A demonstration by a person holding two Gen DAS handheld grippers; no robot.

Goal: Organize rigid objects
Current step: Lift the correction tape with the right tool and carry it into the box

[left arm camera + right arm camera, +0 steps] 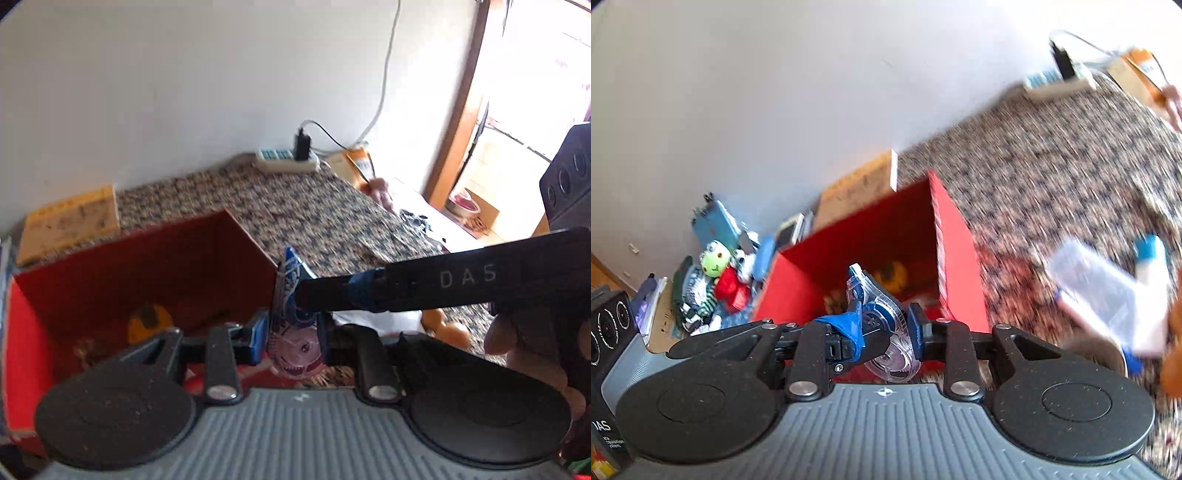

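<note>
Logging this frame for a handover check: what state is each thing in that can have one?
Left tool: shut on correction tape.
Right tool: shut on correction tape.
Correction tape: held by both, above the red box.
Red box: open-topped, items inside.
Power strip: black charger plugged in.
</note>
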